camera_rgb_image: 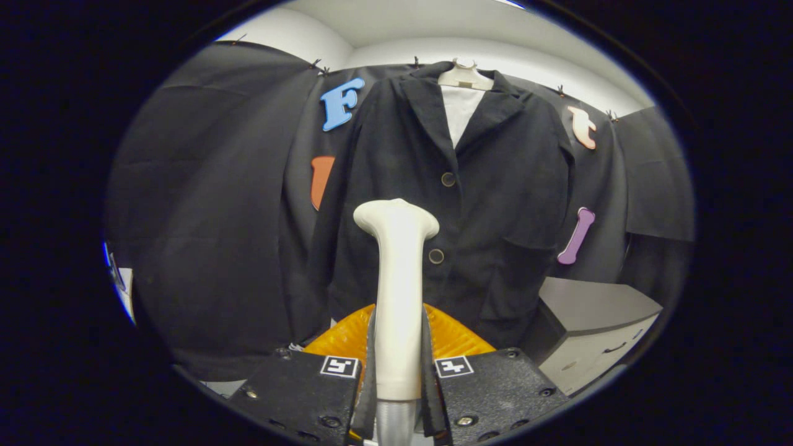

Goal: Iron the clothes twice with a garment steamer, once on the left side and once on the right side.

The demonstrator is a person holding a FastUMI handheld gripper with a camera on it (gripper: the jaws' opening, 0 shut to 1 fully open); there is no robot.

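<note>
The gripper (pixel 397 371) has its fingers (pixel 370 365) closed on the handle of the cream garment steamer (pixel 396 266), which stands upright between them. Its head is level with the lower button of the dark jacket (pixel 495 204) hanging beyond on a hanger (pixel 464 75), left of the button line.

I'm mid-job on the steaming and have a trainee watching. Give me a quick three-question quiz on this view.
1. True or false: the gripper is shut on the garment steamer.
2. What hangs beyond the steamer's head? A) black jacket on a hanger B) towel C) trousers
3. Fill in: to the jacket's right stands a grey ____.

Key: 1 true, both fingers press its handle. 2 A. 3 cabinet.
</note>
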